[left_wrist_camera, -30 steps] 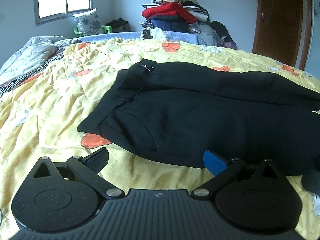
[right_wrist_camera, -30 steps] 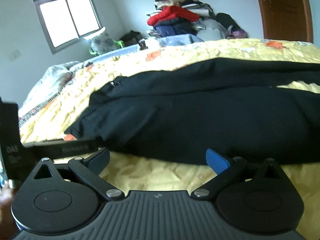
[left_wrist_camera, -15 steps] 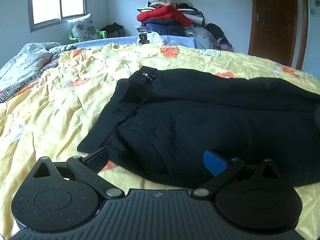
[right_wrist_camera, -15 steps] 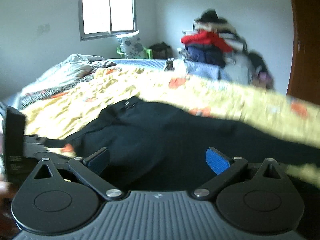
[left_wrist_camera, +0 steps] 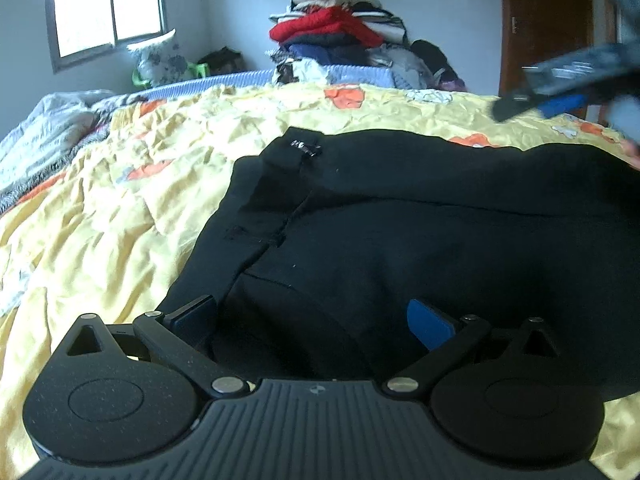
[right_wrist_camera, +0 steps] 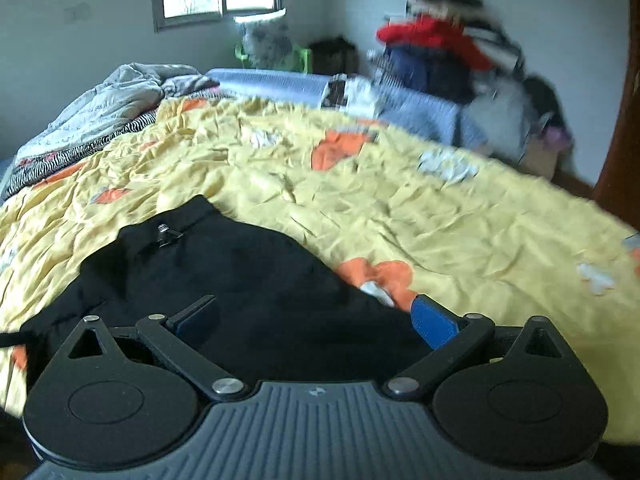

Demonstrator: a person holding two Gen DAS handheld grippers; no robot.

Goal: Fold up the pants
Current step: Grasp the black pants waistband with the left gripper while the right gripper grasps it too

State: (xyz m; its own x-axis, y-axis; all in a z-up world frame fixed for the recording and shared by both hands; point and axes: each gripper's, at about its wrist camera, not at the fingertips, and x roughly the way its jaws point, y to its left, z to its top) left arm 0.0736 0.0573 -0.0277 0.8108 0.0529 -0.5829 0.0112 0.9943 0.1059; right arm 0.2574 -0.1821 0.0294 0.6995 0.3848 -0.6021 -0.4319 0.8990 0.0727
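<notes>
Pants: black fabric pants (left_wrist_camera: 420, 220) lie spread on the bed, waistband toward the window side, legs running off to the right; a small metal clasp (left_wrist_camera: 305, 147) shows at the waist.
Bed cover: crumpled yellow sheet with orange and white patches (right_wrist_camera: 400, 208) under the pants.
Left gripper (left_wrist_camera: 312, 320): low over the near edge of the pants, jaws wide open, blue pads apart with only dark cloth showing between them; nothing gripped.
Right gripper (right_wrist_camera: 316, 320): above the pants' far edge where it meets the yellow sheet, jaws open, empty.
Writing: no readable brand or label; only a small emblem on each gripper body, too small to read.
Surroundings: heap of clothes topped by a red garment (left_wrist_camera: 328, 32) past the bed's far side; grey rumpled quilt (right_wrist_camera: 108, 108) at left; window (left_wrist_camera: 104, 8); brown wooden door (left_wrist_camera: 544, 20).
Obstruction: a blurred dark tool with a blue part (left_wrist_camera: 568, 84) crosses the upper right of the left wrist view.
</notes>
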